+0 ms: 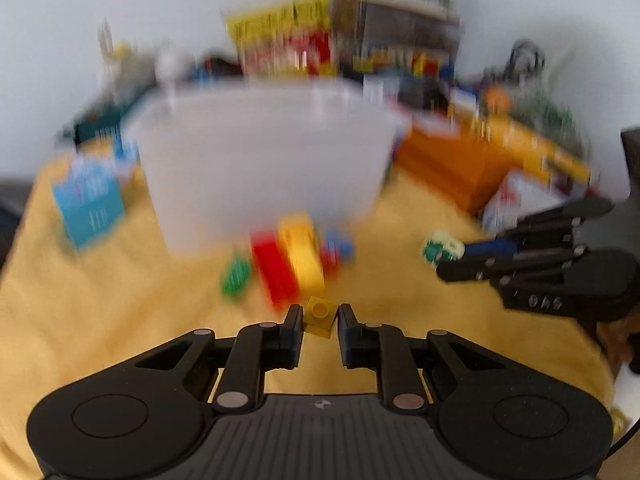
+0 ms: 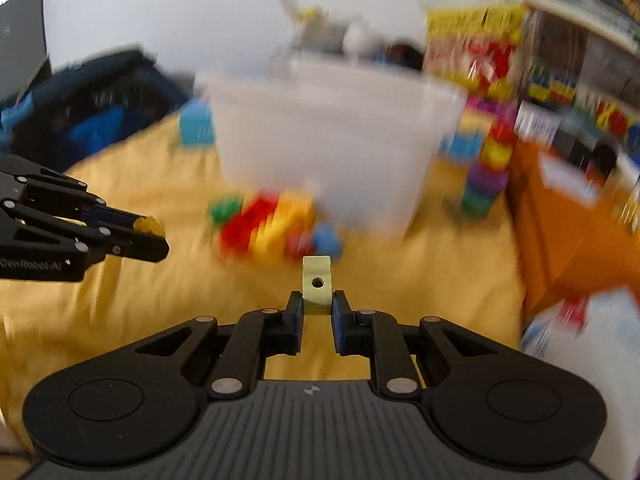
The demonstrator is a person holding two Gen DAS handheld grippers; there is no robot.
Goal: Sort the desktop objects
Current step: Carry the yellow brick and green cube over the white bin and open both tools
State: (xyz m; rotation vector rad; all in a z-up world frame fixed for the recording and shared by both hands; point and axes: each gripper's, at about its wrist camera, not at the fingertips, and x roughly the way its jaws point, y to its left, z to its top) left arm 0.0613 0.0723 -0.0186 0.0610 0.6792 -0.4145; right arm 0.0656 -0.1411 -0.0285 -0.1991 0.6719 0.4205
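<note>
My left gripper [image 1: 319,315] is shut on a small yellow brick [image 1: 319,316], held above the yellow cloth [image 1: 120,280]. My right gripper [image 2: 317,300] is shut on a pale green block [image 2: 317,280] with a round hole in its face. In the left wrist view the right gripper [image 1: 442,254] shows at the right with that pale block [image 1: 442,248] at its tips. In the right wrist view the left gripper [image 2: 154,236] shows at the left with the yellow brick [image 2: 149,225]. A translucent white bin [image 1: 264,160] stands ahead, with a blurred pile of red, yellow, blue and green bricks [image 1: 288,264] in front of it.
Both views are motion-blurred. An orange box [image 1: 452,160] lies to the right, a light blue box [image 1: 90,204] to the left, and toy cartons [image 1: 284,40] stand behind the bin. A stack of coloured bricks [image 2: 488,168] rises right of the bin. A dark blue bag [image 2: 92,96] lies far left.
</note>
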